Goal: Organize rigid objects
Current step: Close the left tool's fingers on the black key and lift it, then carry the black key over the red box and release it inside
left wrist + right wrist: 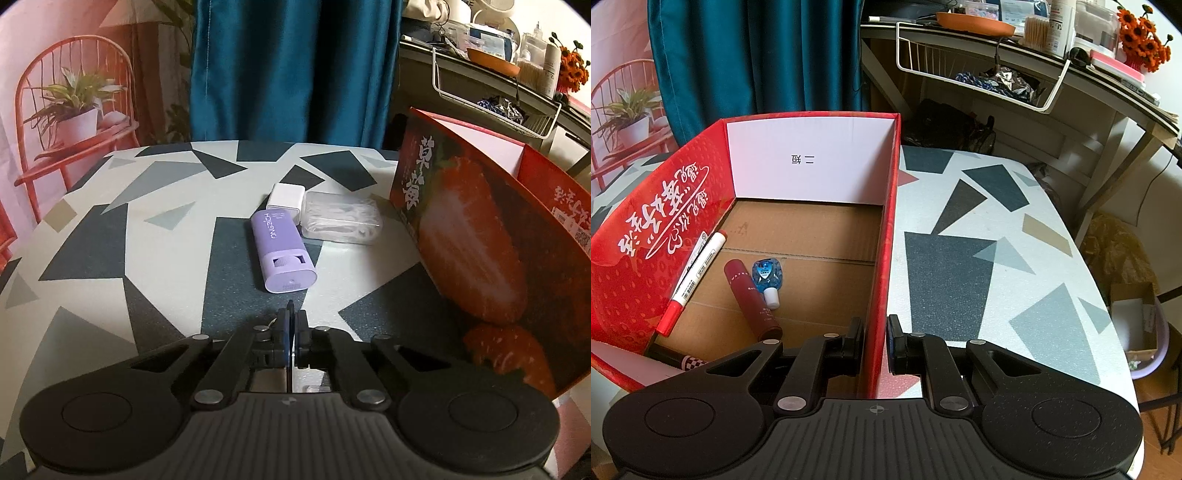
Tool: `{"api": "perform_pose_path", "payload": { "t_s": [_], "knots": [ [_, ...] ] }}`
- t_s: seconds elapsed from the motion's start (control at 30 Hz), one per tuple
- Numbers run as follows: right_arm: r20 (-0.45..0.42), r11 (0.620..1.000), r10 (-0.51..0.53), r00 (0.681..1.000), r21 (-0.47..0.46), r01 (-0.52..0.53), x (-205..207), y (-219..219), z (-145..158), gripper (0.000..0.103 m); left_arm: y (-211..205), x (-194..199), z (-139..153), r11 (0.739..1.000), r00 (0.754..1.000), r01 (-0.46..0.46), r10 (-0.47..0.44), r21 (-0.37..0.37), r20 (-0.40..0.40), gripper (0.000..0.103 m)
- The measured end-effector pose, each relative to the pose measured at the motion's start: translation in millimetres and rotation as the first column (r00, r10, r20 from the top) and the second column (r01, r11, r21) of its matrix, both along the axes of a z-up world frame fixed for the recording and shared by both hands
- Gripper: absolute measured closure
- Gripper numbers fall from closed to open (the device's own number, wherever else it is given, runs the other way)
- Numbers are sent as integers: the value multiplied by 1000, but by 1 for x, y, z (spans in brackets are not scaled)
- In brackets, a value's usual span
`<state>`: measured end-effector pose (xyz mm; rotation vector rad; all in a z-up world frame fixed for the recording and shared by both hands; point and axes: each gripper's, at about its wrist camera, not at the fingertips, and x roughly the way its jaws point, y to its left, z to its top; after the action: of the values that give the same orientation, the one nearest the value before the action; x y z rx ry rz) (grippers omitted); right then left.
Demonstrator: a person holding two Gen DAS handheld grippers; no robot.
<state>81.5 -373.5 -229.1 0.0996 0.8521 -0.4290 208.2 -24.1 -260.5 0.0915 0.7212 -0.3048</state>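
On the patterned table lie a purple case [284, 251], a white cube charger [285, 197] and a clear box of white picks [341, 218], all close together. My left gripper [293, 317] hovers just short of the purple case with its jaws pressed together; I see no task object in them. The red strawberry box [480, 251] stands to its right. My right gripper [875, 332] is shut on the box's right wall [886, 221]. Inside the box lie a white marker [696, 275], a dark red tube [751, 299] and a small blue bottle [767, 277].
A black checkered item [683, 360] lies in the box's near left corner. Behind the table hangs a teal curtain [288, 74]. A cluttered shelf with a white wire basket [979, 74] stands at the back right. The table edge [1089, 258] curves off to the right.
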Motion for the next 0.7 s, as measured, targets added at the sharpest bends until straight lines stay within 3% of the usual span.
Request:
{"api": "perform_pose_path", "payload": {
  "t_s": [0.17, 0.7],
  "knots": [
    [0, 1000, 0, 1000, -1, 0, 0, 0, 0, 91, 6, 5, -11, 1000, 997, -17, 16, -19, -81, 100],
    [-1, 1000, 1, 1000, -1, -1, 0, 0, 0, 90, 2, 18, -10, 1000, 997, -12, 12, -8, -77, 99]
  ]
}}
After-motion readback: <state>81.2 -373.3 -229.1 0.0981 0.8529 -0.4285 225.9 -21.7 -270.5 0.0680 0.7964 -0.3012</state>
